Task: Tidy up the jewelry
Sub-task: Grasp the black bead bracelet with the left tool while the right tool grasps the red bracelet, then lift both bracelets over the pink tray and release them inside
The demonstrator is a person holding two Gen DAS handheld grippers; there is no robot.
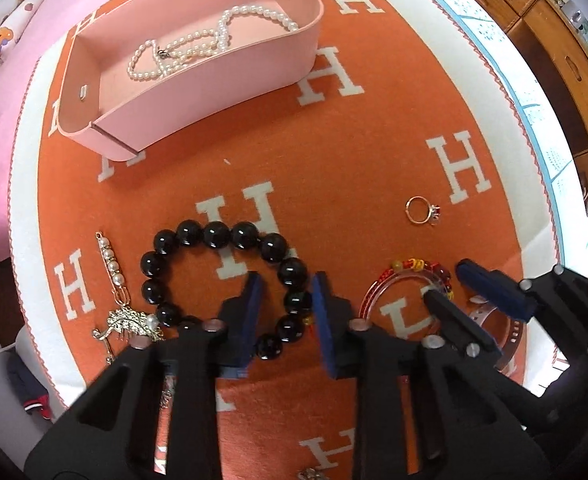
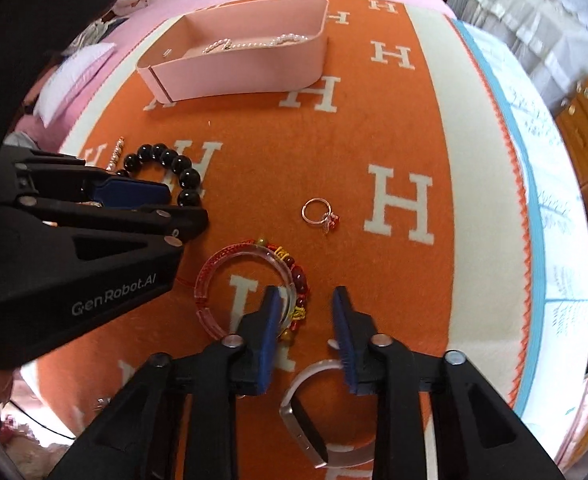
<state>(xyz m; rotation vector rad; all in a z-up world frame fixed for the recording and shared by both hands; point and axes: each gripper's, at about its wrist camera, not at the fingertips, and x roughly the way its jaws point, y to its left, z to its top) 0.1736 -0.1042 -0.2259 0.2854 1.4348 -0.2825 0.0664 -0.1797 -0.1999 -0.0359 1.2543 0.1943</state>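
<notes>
A pink box [image 1: 214, 80] at the back holds a white pearl necklace [image 1: 198, 44]; the box also shows in the right wrist view [image 2: 246, 68]. My left gripper [image 1: 286, 284] is open, its jaws on either side of the black bead bracelet [image 1: 214, 236], whose right beads lie between them. My right gripper [image 2: 306, 300] is open, with the edge of the red beaded bangle [image 2: 250, 280] between its fingers. A gold ring [image 2: 318, 212] lies ahead on the orange blanket. A silver bangle [image 2: 306, 420] lies under the right gripper.
A pearl hair pin [image 1: 112, 264] and a gold brooch [image 1: 130, 324] lie left of the black bracelet. The orange H-patterned blanket [image 1: 334, 160] covers a bed. Wooden cabinets [image 1: 554, 40] stand at right, pink bedding and pillows [image 2: 74, 76] at left.
</notes>
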